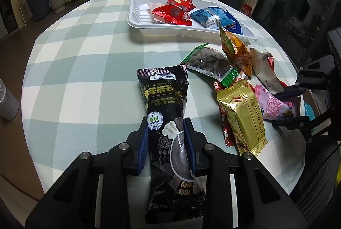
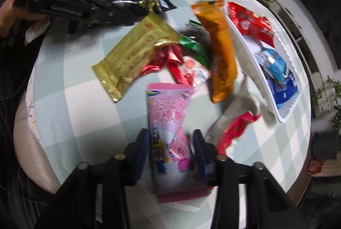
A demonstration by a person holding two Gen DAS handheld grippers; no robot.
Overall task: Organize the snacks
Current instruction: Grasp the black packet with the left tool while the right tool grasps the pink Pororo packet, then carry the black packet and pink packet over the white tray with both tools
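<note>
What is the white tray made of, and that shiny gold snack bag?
The white tray looks like thin moulded plastic: smooth, slightly glossy, with ribbed walls. The gold snack bag looks like metallic foil-coated plastic film: it glints, crinkles, and has zigzag sealed ends.

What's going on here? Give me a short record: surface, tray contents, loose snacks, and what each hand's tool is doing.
surface: checked tablecloth
white tray: red packets, blue packets
loose snacks: gold packet, orange packet, green-edged packet
left gripper: fingers clamped on black sesame packet
right gripper: pink packet between its fingers; contact unclear, picture blurred
</note>
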